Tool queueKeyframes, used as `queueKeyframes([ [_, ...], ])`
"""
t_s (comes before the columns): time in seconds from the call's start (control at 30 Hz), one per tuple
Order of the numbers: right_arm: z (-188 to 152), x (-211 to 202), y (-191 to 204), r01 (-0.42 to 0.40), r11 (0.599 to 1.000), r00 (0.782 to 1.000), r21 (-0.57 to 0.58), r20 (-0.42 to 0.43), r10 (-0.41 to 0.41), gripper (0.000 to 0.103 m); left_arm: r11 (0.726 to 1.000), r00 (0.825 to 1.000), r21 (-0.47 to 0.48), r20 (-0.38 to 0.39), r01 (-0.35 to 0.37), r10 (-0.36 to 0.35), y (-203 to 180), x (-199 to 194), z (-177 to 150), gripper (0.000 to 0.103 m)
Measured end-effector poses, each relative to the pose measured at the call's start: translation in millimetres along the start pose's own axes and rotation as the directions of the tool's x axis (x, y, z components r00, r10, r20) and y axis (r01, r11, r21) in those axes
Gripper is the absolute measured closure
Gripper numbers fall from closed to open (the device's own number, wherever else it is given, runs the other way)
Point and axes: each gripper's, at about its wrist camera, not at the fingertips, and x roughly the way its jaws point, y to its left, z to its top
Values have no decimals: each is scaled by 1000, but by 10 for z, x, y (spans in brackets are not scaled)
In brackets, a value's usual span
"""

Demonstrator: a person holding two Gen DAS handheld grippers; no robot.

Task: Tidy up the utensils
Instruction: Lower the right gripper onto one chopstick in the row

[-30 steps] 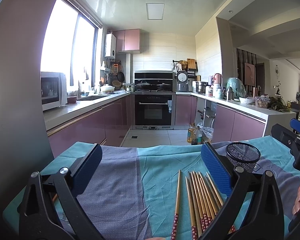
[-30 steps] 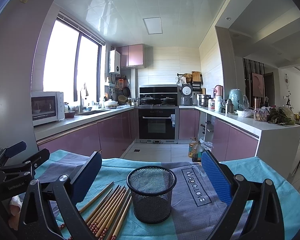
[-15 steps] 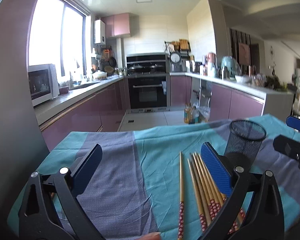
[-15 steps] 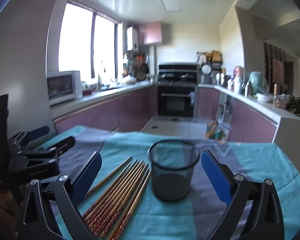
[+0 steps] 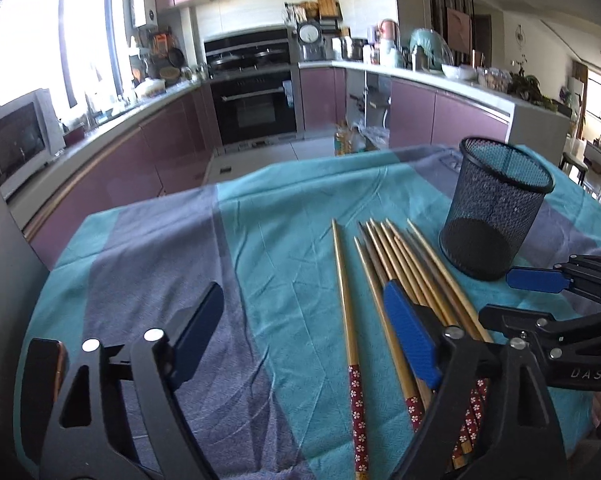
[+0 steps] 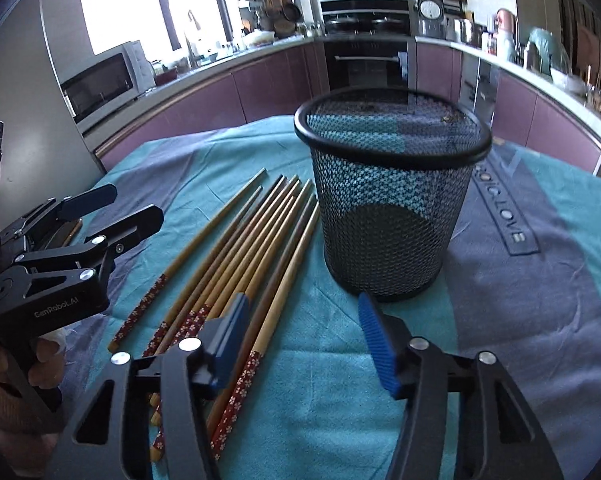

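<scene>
Both of my hand-held grippers have tipped down toward the table (image 5: 148,240) since a second ago, so the kitchen now sits higher in view and the chopsticks (image 5: 404,264) look closer. My left hand-held gripper (image 5: 300,332) and right hand-held gripper (image 6: 300,336) are closing from full spread, nothing gripped yet. The chopsticks lie bunched on the teal cloth just left of the upright mesh cup (image 6: 388,208).
</scene>
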Motion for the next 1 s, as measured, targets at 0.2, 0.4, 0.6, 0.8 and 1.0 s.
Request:
queueKeyframes([
  [0.2, -7, 57, 60, 2, 1000, 1000, -1, -27, -2, 59, 999, 996, 6, -83, 39, -38, -14, 255, -19, 44],
  [0.4, 61, 28, -17, -2, 1000, 999, 9, -51, 2, 67, 997, 984, -1, -162, 78, -77, -65, 515, -19, 64],
  [0.6, 111, 15, -37, 12, 1000, 997, -20, -77, -14, 79, 990, 971, -3, -192, 141, -139, -148, 662, -6, 75],
  [0.8, 169, 132, 90, 48, 995, 994, -82, -91, -56, 84, 987, 963, 8, -222, 158, -153, -218, 742, 42, 75],
  [1.0, 195, 159, 56, 20, 999, 996, -45, -84, -23, 95, 984, 955, -23, -238, 179, -180, -220, 833, 132, 86],
])
